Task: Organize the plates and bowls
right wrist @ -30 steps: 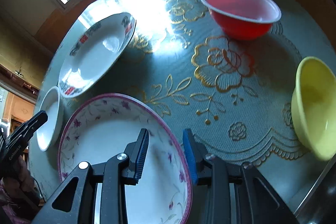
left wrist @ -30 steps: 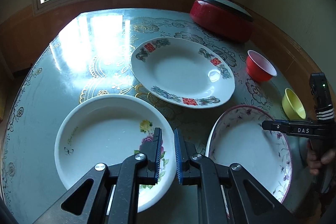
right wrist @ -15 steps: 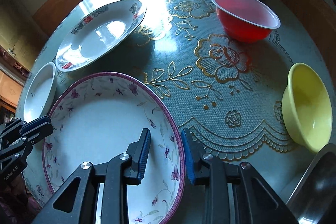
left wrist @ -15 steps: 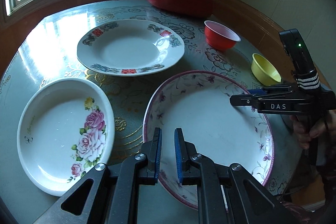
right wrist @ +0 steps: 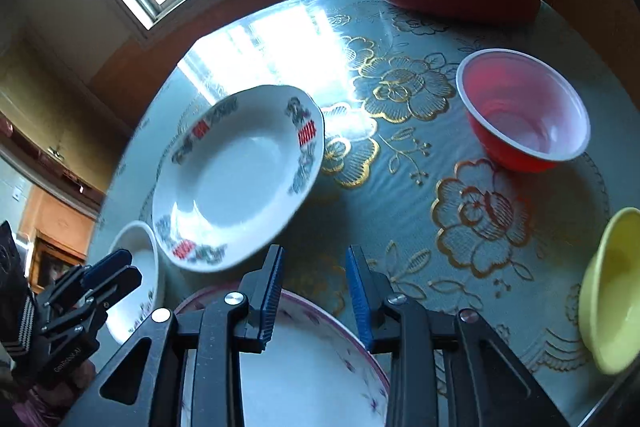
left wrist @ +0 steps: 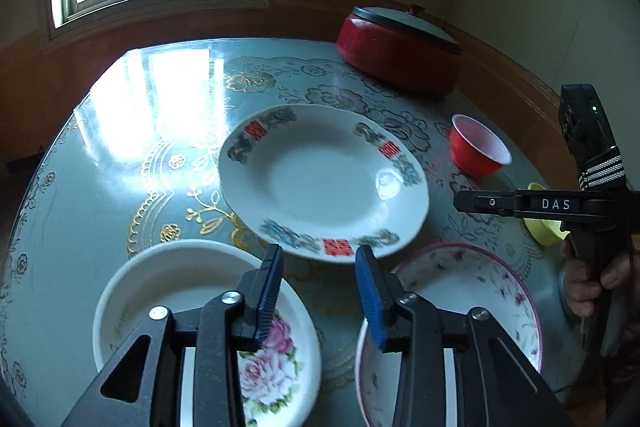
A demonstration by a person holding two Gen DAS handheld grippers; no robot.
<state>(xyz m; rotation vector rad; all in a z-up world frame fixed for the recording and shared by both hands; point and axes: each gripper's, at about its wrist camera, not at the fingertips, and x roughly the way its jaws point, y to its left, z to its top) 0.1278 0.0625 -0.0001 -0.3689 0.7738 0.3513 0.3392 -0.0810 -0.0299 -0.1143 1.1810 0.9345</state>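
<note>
Here the surface (left wrist: 120, 155) carries three plates, none stacked: the red-marked plate (left wrist: 320, 179) mid-surface, the purple-rimmed plate (left wrist: 472, 287) near right, the rose plate (left wrist: 168, 291) near left. Far right sit a red bowl (left wrist: 476, 151) and yellow bowl (right wrist: 612, 291). The left gripper (left wrist: 320, 291) is opening its jaws, empty; the right gripper (right wrist: 314, 291) hangs part-open, empty. Next, likely, a rim grasp for stacking.

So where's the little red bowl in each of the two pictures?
Left wrist view: the red bowl sits right of centre, beyond the right gripper.
Right wrist view: it is at the upper right, above the yellow bowl.
Shared landmark: the big red-patterned plate, left of the bowl in both.
</note>
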